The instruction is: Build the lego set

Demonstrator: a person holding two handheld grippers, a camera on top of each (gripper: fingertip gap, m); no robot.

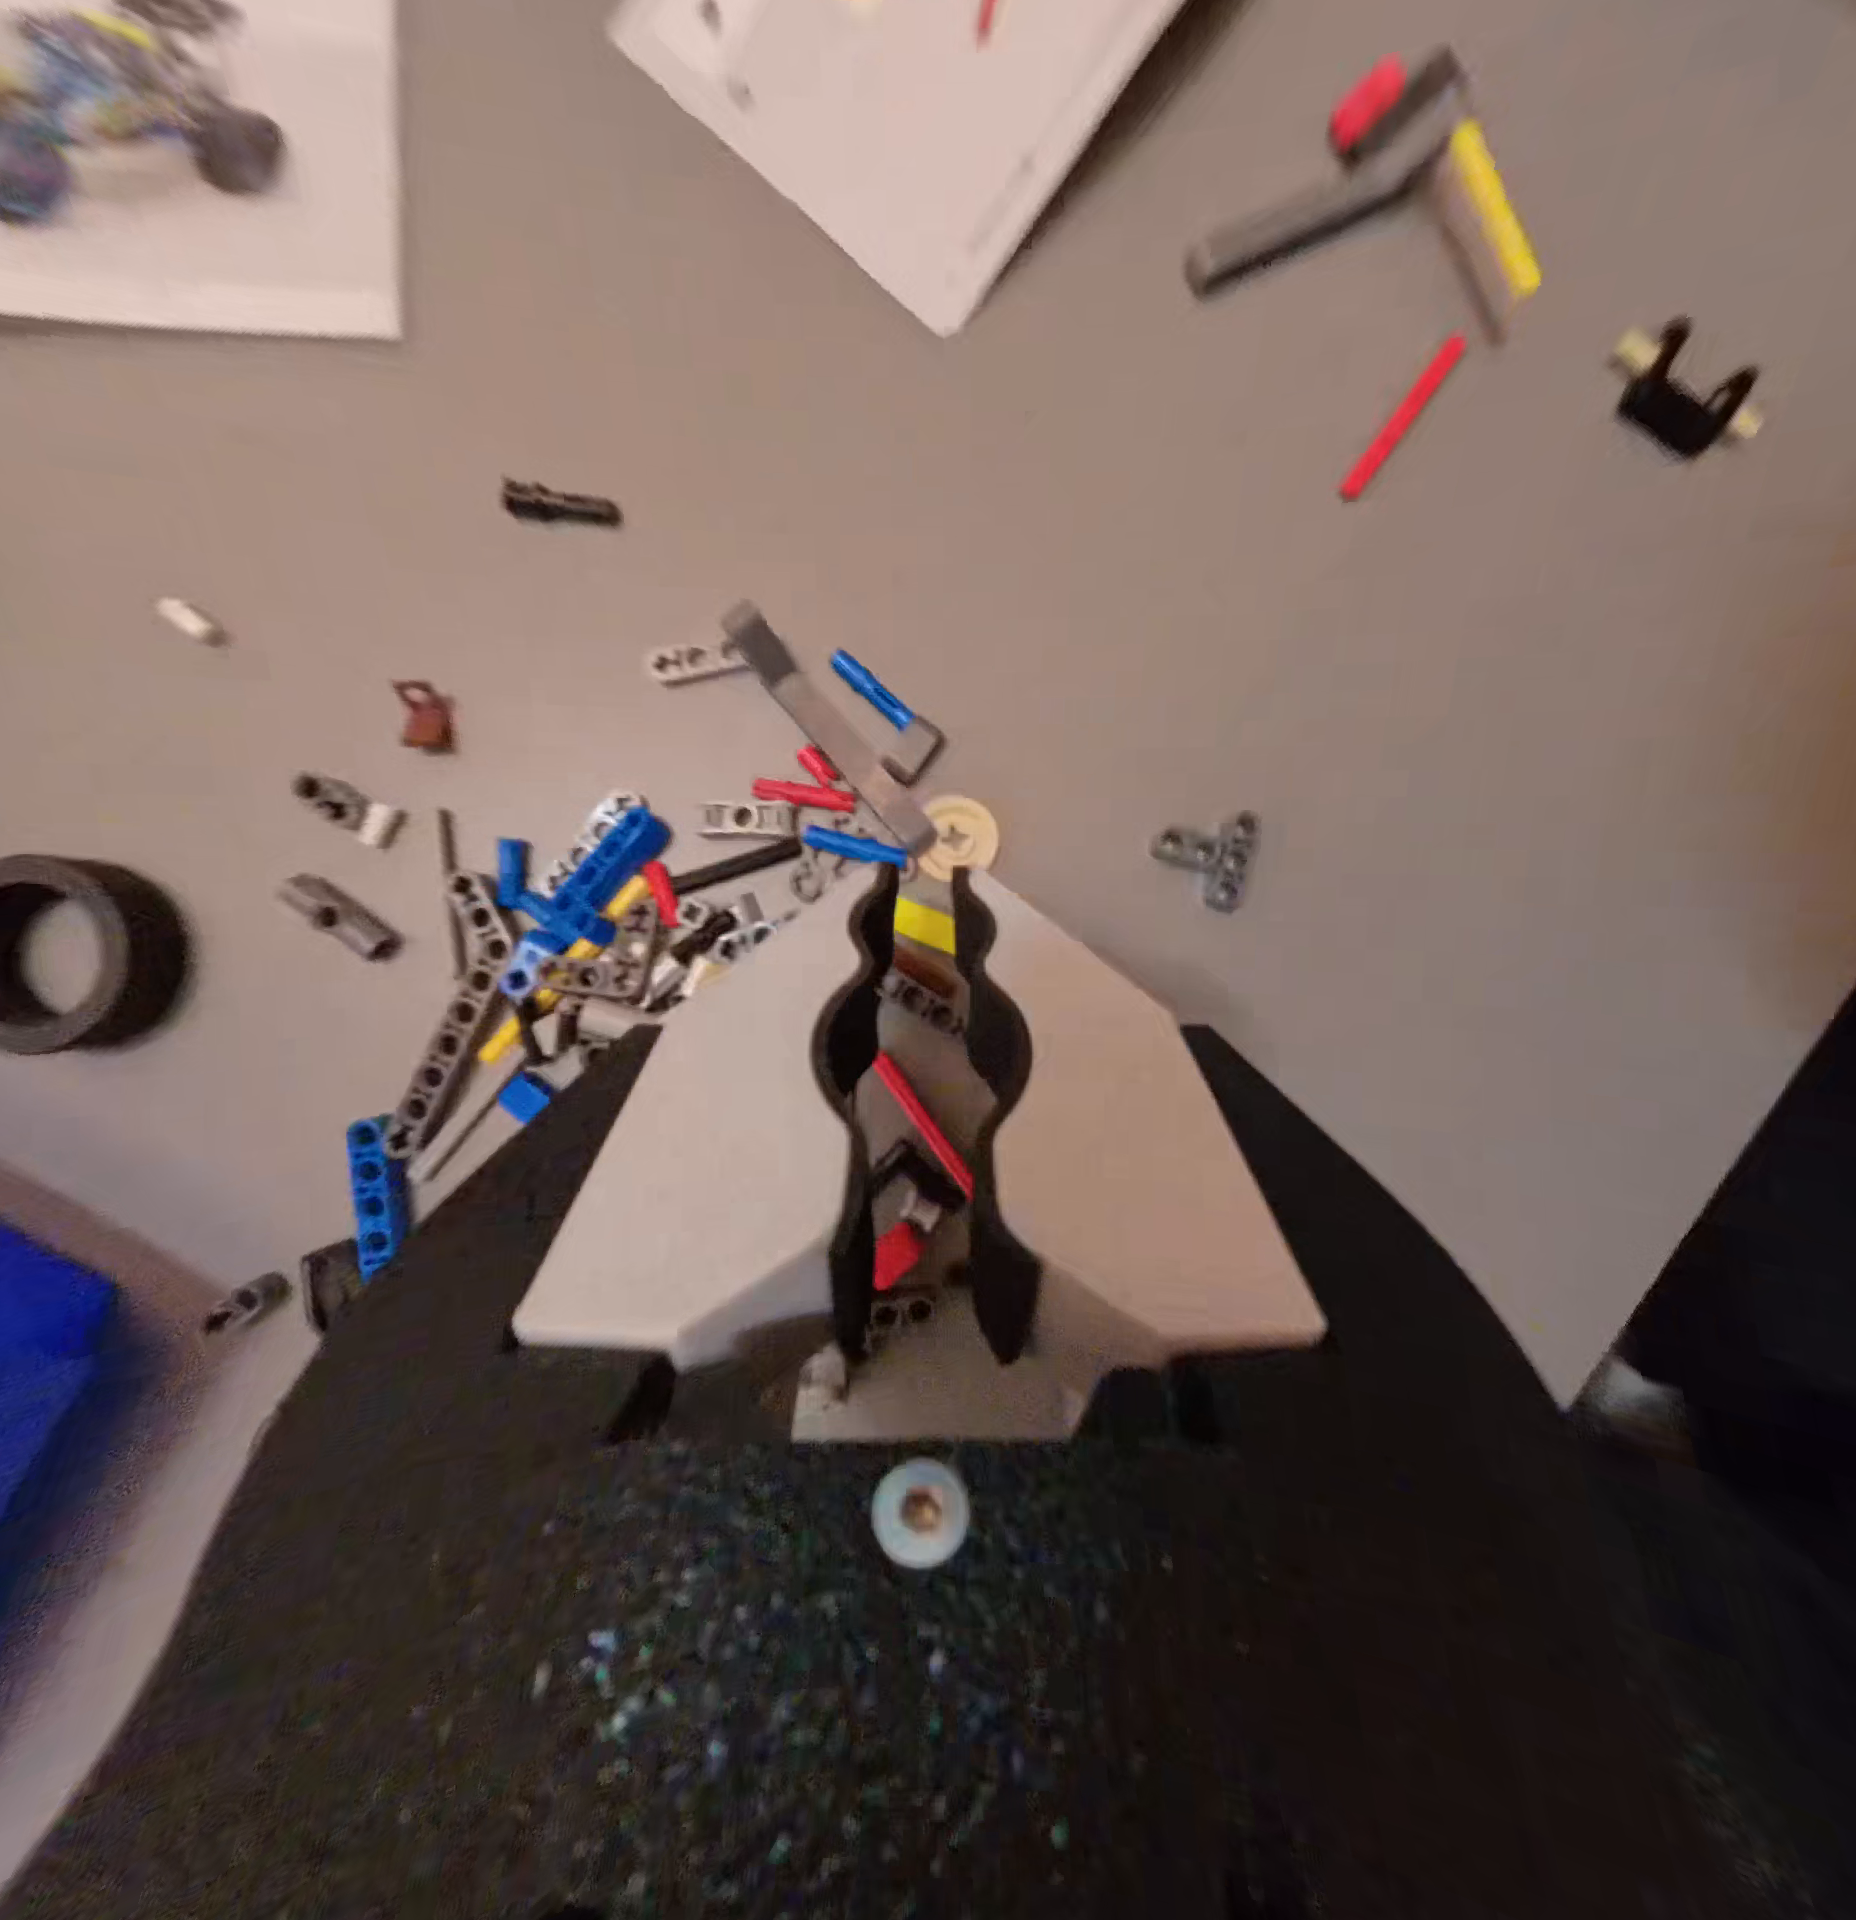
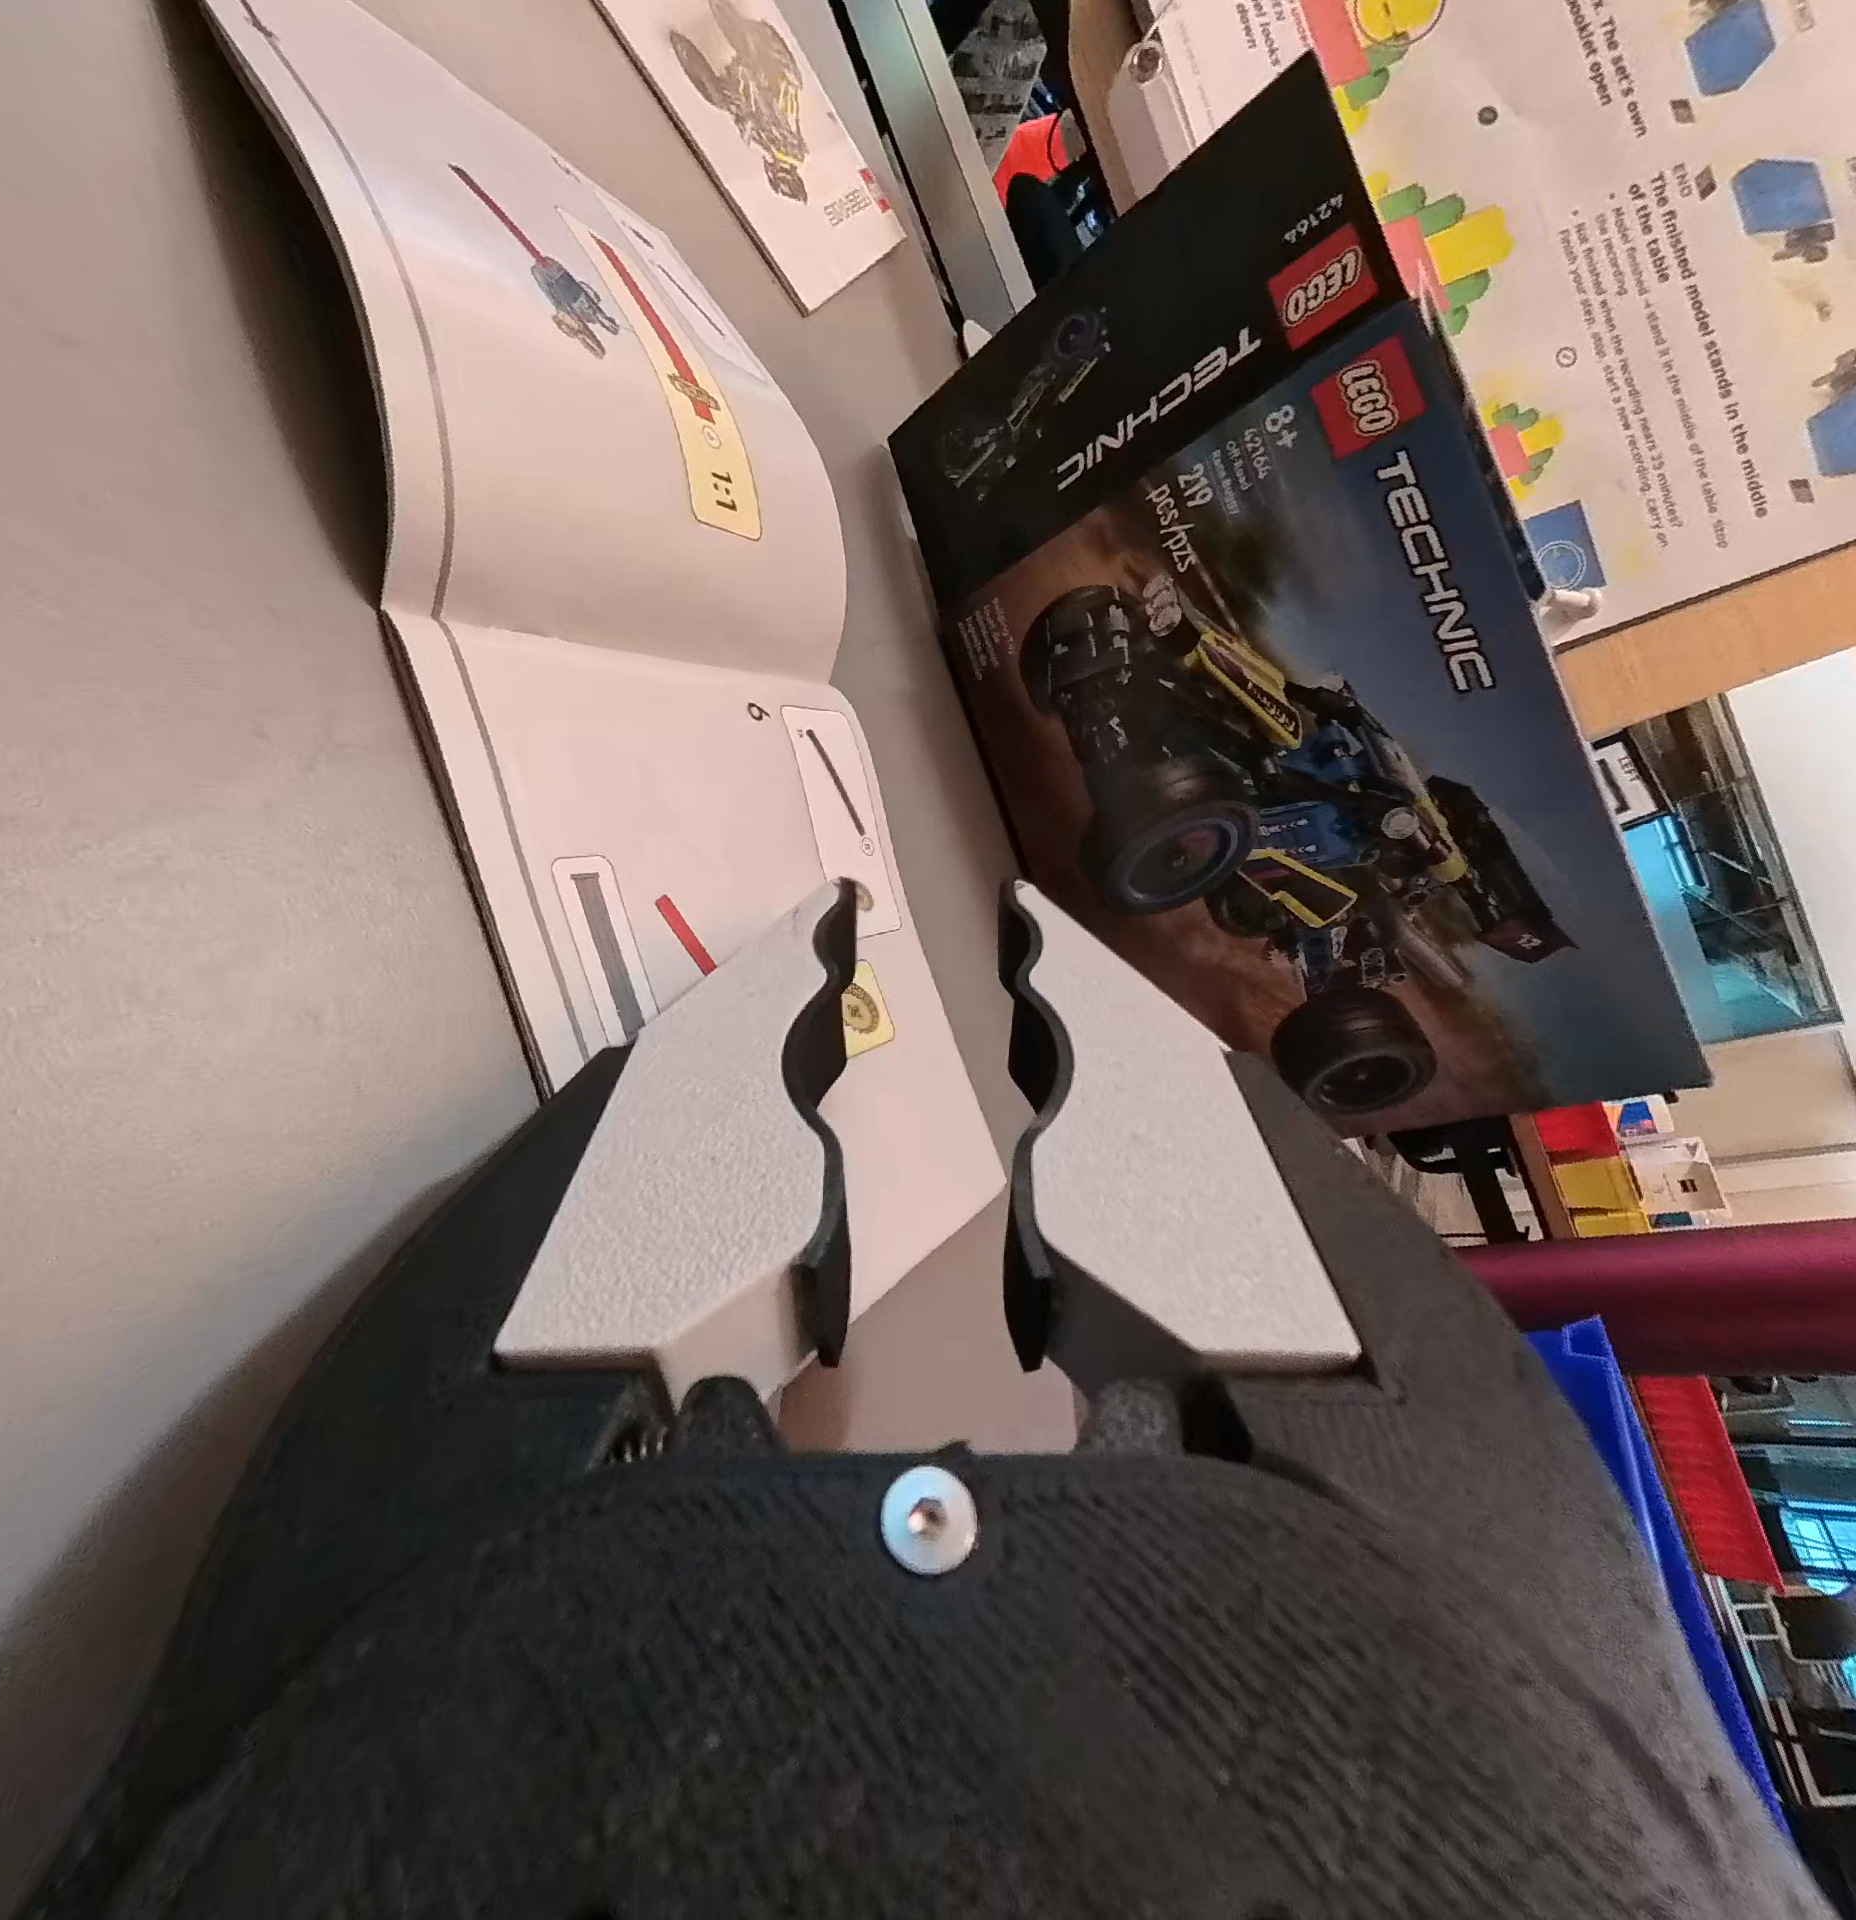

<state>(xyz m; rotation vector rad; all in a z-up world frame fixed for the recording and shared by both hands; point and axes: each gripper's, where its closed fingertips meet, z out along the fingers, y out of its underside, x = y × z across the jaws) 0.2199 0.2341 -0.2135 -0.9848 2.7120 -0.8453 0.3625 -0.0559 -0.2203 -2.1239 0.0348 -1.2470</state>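
In the left wrist view my left gripper (image 1: 922, 875) has its jaws close together over the pile of loose pieces (image 1: 560, 935). Its tips seem to pinch the near end of a long grey bar (image 1: 820, 727), which slants up to the left. Small yellow, red and grey pieces show in the narrow gap between the jaws. A tan round piece (image 1: 965, 836) lies just past the tips. A partly built grey, yellow and red assembly (image 1: 1423, 197) lies far right. My right gripper (image 2: 929, 904) is open and empty, held sideways over the open instruction booklet (image 2: 591, 582).
A black tyre (image 1: 67, 951), a grey T-shaped piece (image 1: 1215, 857), a red axle (image 1: 1407, 416) and a black bracket (image 1: 1682, 395) lie scattered on the grey table (image 1: 1007, 582). The set's box (image 2: 1319, 727) stands behind the booklet. A blue bin (image 1: 20, 1403) sits at the left. One gripper's finger ends stand about 35 centimetres off the other's. The red axle (image 1: 1407, 416) is about 15 centimetres from my left fingertips.
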